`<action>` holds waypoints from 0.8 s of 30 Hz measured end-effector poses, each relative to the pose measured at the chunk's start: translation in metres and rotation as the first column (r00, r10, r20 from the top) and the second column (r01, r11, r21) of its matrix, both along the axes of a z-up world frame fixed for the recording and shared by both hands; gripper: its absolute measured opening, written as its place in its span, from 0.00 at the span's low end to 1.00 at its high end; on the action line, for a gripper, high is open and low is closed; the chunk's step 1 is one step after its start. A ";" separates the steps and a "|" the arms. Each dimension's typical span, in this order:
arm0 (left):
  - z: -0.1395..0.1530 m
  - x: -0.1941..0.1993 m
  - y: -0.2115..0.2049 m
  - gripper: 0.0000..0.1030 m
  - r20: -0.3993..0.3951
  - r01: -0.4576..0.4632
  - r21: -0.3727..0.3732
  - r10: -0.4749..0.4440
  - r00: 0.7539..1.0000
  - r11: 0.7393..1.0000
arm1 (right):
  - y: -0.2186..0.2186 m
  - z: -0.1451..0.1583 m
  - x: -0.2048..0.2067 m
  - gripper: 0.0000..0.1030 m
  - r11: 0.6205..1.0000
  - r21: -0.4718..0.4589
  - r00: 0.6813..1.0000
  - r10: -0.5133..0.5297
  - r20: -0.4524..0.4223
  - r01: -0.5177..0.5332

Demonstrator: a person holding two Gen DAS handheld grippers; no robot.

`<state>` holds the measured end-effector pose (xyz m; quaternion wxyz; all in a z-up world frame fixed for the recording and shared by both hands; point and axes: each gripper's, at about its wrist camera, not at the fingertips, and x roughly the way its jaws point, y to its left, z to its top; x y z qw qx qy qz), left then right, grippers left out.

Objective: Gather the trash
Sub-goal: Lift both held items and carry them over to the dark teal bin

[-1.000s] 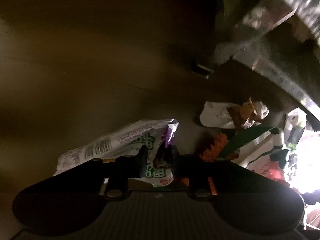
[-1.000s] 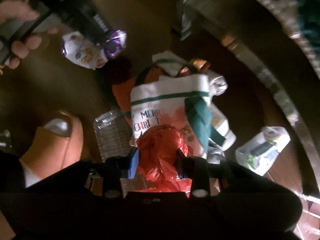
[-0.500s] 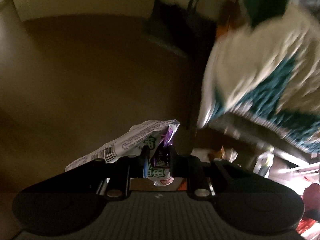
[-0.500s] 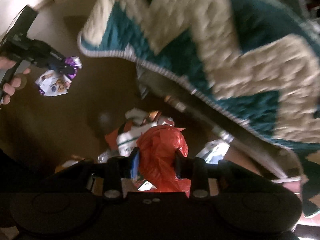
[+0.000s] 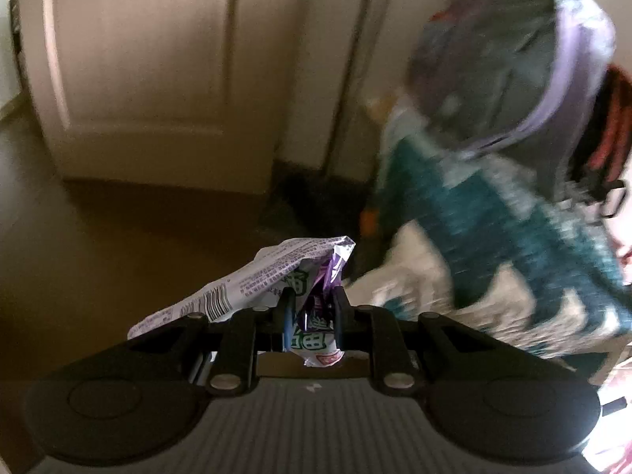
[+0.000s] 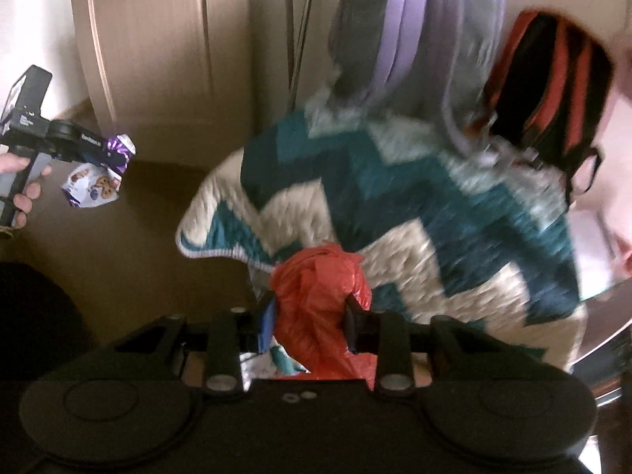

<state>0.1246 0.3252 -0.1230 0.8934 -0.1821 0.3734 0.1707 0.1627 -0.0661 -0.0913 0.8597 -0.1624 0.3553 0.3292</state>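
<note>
Here the left gripper (image 5: 312, 308) pinches a crinkly foil snack wrapper (image 5: 256, 280), while the right gripper (image 6: 310, 318) clamps crumpled orange plastic bag (image 6: 322, 308) near a zigzag knitted blanket (image 6: 414, 213)

snack wrapper (image 5: 252, 280): barcode + green chars, fine print unreadable

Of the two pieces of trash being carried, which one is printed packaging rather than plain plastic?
The white-and-purple snack wrapper in the left gripper: it bears text and a barcode. The right gripper holds a plain red plastic bag.
</note>
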 end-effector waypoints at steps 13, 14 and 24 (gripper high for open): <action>0.153 0.012 -0.170 0.18 0.209 0.320 -0.001 -0.313 0.926 0.947 | -0.130 0.142 -0.041 0.32 0.977 0.171 0.962 -0.164 0.218 0.128; 0.163 0.016 -0.188 0.18 0.221 0.352 -0.003 -0.343 0.913 0.936 | -0.141 0.152 -0.043 0.32 0.973 0.181 0.954 -0.183 0.236 0.142; 0.255 0.047 -0.371 0.18 0.298 0.644 0.042 -0.625 0.722 0.764 | -0.252 0.229 -0.037 0.32 0.918 0.251 0.824 -0.389 0.411 0.308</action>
